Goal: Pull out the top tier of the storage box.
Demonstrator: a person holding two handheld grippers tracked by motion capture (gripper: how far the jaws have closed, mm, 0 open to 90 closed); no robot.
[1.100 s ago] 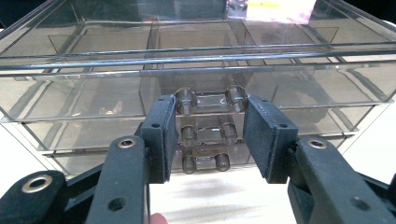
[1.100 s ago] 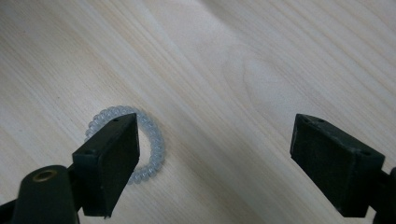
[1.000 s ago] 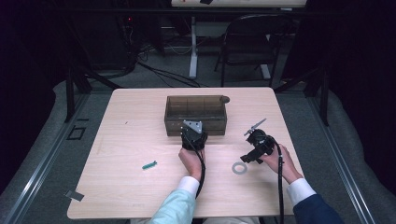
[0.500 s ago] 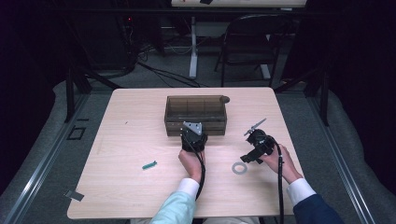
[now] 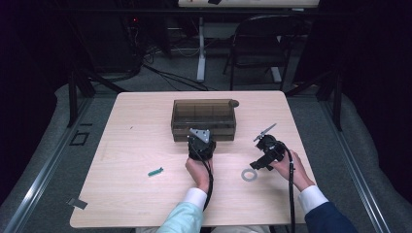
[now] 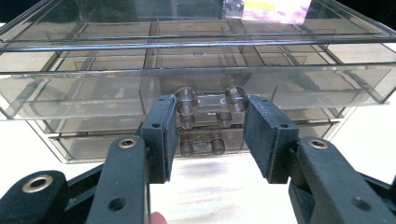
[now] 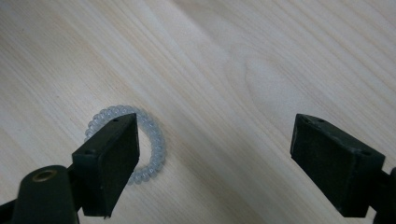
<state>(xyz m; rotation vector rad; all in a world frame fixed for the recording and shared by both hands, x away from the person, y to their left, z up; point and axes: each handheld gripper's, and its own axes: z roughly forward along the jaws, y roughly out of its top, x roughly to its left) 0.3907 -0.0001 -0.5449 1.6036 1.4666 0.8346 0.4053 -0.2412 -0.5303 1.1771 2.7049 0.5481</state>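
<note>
The left tool stood pointed at the front of the clear drawer box, which sat toward the far edge of the surface, about midway between its left and right edges. In the left gripper view its jaws were spread, one on each side of the small clear handle of a drawer front, and looked near its posts or just touching them rather than clamped on them. The handle's long axis ran crosswise between the pads, so a squeeze would meet it end to end, and a pull would then come straight back toward the near edge, where bare wood lay open.

The right tool hovered over the right part of the surface with jaws wide apart, holding nothing. The pale coiled hair tie lay flat on the wood, partly hidden behind one jaw, off to that side rather than between the pads. From above, the tie lay just on the near-left side of the right tool, well clear of the box. A small green piece lay toward the near-left part, apart from both hands.
</note>
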